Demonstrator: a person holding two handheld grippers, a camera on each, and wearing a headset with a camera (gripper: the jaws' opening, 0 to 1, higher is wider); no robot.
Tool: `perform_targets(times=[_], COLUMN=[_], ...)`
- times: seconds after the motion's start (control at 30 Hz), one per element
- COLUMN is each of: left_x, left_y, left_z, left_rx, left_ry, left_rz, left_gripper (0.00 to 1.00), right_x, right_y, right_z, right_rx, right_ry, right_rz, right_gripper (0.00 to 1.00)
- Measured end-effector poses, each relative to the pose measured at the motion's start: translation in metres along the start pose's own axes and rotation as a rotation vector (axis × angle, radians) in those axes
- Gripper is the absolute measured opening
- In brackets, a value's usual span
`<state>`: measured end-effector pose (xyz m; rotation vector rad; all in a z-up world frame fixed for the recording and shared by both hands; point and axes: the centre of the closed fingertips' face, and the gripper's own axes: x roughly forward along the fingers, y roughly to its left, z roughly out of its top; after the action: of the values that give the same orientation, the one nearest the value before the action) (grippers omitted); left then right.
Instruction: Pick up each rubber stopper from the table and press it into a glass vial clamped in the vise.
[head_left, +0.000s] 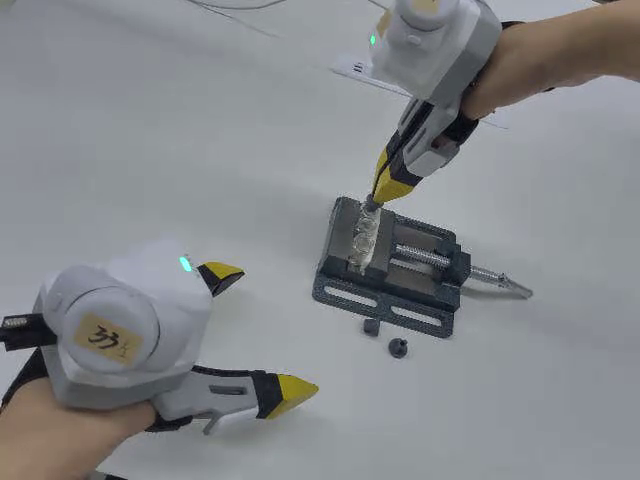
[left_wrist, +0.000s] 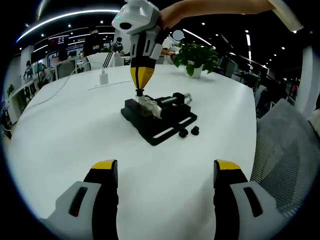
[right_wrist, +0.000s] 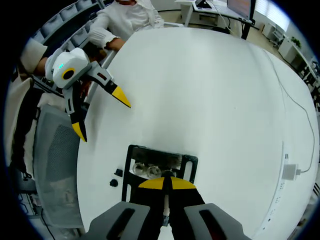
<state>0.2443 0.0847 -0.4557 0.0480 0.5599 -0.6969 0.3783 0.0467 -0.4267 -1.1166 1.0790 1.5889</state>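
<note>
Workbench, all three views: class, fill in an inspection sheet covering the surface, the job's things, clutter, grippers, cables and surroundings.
Surface: white table.
Job's things: black vise clamping clear glass vials; two loose stoppers on the table beside the vise base.
Clutter: white charger block.
Grippers: left gripper open, off to one side of the vise; right gripper above the vials, fingers shut on what looks like a dark stopper.
Cables: white cable lying on the table away from the vise.
Surroundings: potted plant, mesh chair, person in white.
</note>
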Motion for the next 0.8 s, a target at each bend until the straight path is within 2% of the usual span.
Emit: perform_targets(times=[0.17, 0.37, 0.5, 0.73, 0.8], left_x=[0.0011, 0.0017, 0.0021, 0.0030, 0.0038], left_y=[0.0004, 0.0008, 0.0006, 0.0016, 0.0016], left_z=[0.0013, 0.0022, 0.0027, 0.0031, 0.0031], left_rx=[-0.003, -0.006, -0.005, -0.009, -0.008], left_ry=[-0.005, -0.008, -0.010, -0.012, -0.012], left_rz=[0.001, 0.001, 0.000, 0.003, 0.002], left_gripper=[0.76, 0.76, 0.76, 0.76, 0.76], right_x=[0.0010, 0.0014, 0.0018, 0.0017, 0.0017], right_y=[0.0005, 0.0036, 0.0081, 0.0066, 0.0059], right_z=[0.0004, 0.0009, 0.0004, -0.0001, -0.0010], right_rx=[0.011, -0.009, 0.021, 0.037, 0.021], right_ry=[0.007, 0.024, 0.015, 0.007, 0.011], right_rz=[-0.004, -0.022, -0.022, -0.030, -0.030], right_gripper=[0.00, 0.00, 0.00, 0.00, 0.00])
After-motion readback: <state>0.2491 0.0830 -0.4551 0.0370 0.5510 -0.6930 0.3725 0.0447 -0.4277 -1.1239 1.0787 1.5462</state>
